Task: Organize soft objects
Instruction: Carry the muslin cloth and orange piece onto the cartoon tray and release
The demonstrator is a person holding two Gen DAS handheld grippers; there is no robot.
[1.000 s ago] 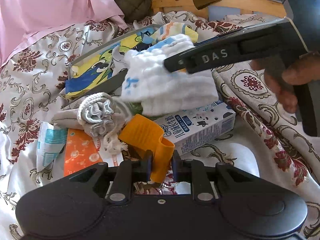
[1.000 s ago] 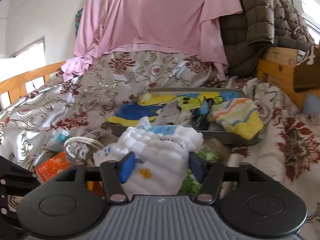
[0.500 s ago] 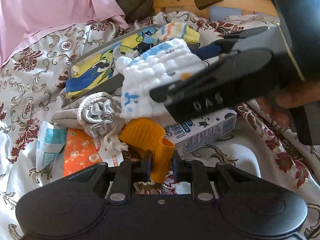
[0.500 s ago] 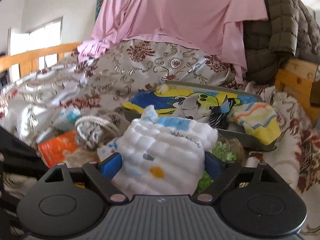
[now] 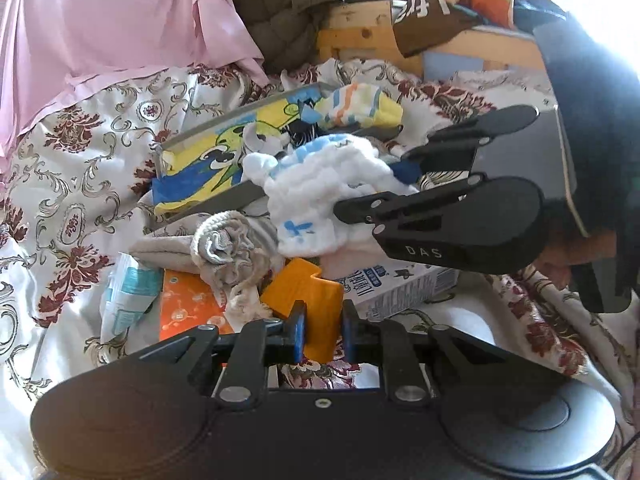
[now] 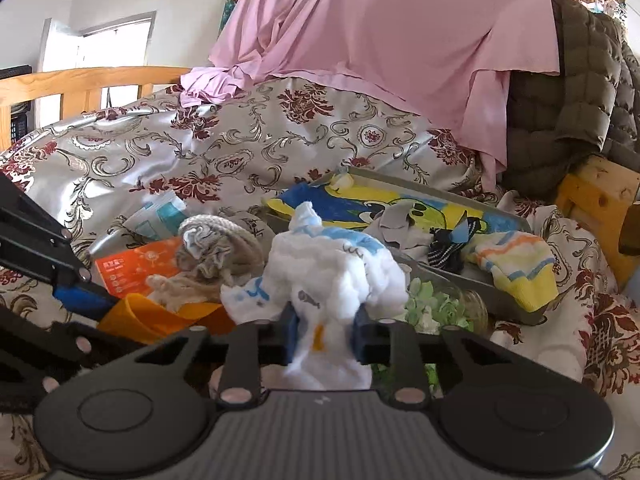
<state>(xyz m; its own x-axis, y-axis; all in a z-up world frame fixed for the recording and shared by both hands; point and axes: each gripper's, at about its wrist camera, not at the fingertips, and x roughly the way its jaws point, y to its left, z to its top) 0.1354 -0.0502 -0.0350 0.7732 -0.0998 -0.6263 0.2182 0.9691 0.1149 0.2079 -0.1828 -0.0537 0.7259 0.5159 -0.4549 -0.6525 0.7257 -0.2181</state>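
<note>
My right gripper (image 6: pixel 323 334) is shut on a white puffy cloth (image 6: pixel 324 280) with blue marks, bunched between its pads; it also shows in the left wrist view (image 5: pixel 320 196), held above the pile. My left gripper (image 5: pixel 323 334) is shut on an orange strap (image 5: pixel 316 304), also seen in the right wrist view (image 6: pixel 160 316). A grey tray (image 6: pixel 452 272) behind holds a blue-yellow cartoon cloth (image 6: pixel 372 208) and a striped yellow sock (image 6: pixel 516 264). A grey drawstring pouch (image 5: pixel 228 248) lies left of the strap.
A milk carton (image 5: pixel 404 288) lies under the white cloth. An orange box (image 5: pixel 188 308) and a blue-white packet (image 5: pixel 128 296) lie at the left. A green plant decoration (image 6: pixel 432 304) sits by the tray. Pink sheet (image 6: pixel 380 40), quilted jacket (image 6: pixel 568 92) and wooden bed frame (image 6: pixel 80 80) stand behind.
My right gripper closed from wide around the white cloth to squeezing it, bunching it up. It tilted and shifted slightly. My left gripper stayed shut on the orange strap.
</note>
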